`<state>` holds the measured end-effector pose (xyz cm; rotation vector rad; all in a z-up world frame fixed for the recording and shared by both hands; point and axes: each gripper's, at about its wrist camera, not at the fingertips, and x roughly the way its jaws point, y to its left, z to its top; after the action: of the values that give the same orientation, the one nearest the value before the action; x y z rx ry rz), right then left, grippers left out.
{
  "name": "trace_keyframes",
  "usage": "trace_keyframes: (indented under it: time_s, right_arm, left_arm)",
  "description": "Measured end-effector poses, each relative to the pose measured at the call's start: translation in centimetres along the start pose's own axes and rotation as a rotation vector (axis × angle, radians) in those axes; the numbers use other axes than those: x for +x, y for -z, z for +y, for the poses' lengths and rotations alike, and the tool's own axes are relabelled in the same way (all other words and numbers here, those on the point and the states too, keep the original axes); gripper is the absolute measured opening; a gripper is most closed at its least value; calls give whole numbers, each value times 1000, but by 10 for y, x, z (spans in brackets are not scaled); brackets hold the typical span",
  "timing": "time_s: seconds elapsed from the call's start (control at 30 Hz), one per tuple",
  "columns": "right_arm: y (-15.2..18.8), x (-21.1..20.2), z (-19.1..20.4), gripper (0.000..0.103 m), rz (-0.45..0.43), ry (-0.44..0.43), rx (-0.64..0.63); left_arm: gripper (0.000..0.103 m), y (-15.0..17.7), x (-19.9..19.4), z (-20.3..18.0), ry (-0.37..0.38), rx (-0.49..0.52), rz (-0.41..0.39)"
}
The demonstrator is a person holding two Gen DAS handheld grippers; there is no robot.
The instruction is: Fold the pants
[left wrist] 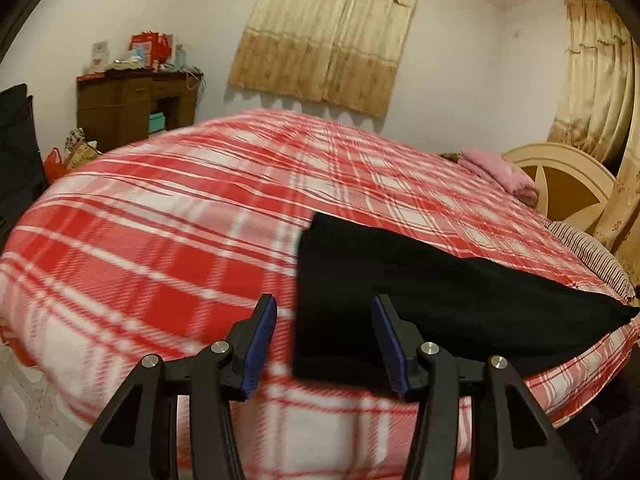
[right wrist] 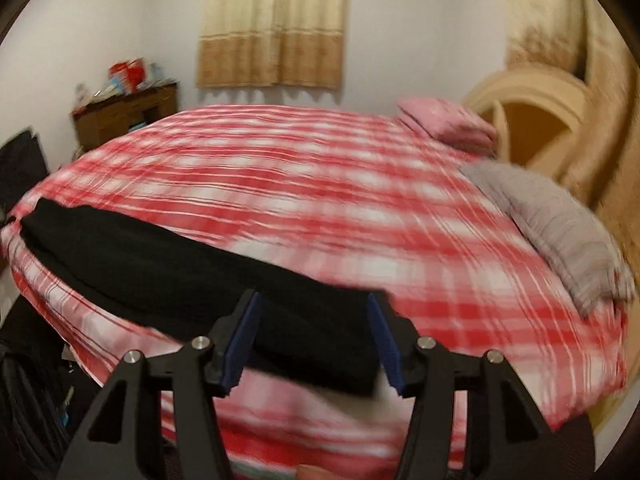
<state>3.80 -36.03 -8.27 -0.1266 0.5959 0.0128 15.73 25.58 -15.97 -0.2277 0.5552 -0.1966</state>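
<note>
Pants (left wrist: 420,280) lie folded in a long strip along the bed's (left wrist: 160,220) near edge, flat for another fold. Left tongs (left wrist: 324,344) and right tongs (right wrist: 314,340) stand half-wide, gripping nothing, one above each end.

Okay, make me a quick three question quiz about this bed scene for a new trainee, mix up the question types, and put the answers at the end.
1. True or false: the black pants lie on the plaid blanket.
2. Multiple choice: the left gripper is A) clamped on the pants, B) open and holding nothing, C) gripping a pillow.
3. Fill in: the folded cloth by the headboard, at the far corner of the bed, is ____ in colour.

Key: 1 true. 2 B; the right gripper is open too. 3 pink, the pink cloth.
</note>
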Motion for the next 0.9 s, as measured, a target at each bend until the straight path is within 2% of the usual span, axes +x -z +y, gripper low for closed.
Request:
trace_keyframes:
  time_s: [0.07,0.17,0.2,0.27,0.4,0.53,0.67,0.7,0.73,0.77,0.83,0.87,0.9]
  right_arm:
    - [-14,15,44,58,-3,-50,-77]
    - [-28,42,116,58,7,-148,-200]
    - [-32,53,150,58,13,-203,-251]
    - [-35,72,196,58,23,-277,-301]
    - [-31,106,282,58,50,-392,-419]
    - [-23,132,343,58,57,-441,-521]
    - [-17,148,373,56,68,-426,-582]
    - [-14,153,380,56,65,-408,-613]
    - [-12,158,384,53,70,-396,-628]
    - [-11,162,386,40,78,-386,-631]
    - [-12,166,382,27,93,-410,-612]
    - [-13,165,380,13,95,-425,-600]
    - [-14,163,378,9,99,-426,-596]
  left_arm:
    - [51,-1,9,-5,15,-16,5]
    - [51,-1,19,-11,-7,-15,21]
    - [46,1,18,-11,-4,-15,22]
    - [39,2,15,-14,3,-3,21]
    - [39,4,8,-16,0,11,13]
    - [39,0,7,-15,8,-5,-3]
    - [38,-1,6,-16,17,2,-5]
    - [25,-2,7,-16,16,5,-2]
    - [20,-1,8,-15,16,5,10]
    - [18,0,10,-15,17,4,21]
    - [14,1,10,-14,27,8,26]
    - [13,2,10,-14,26,6,26]
    - [13,1,9,-13,33,-6,23]
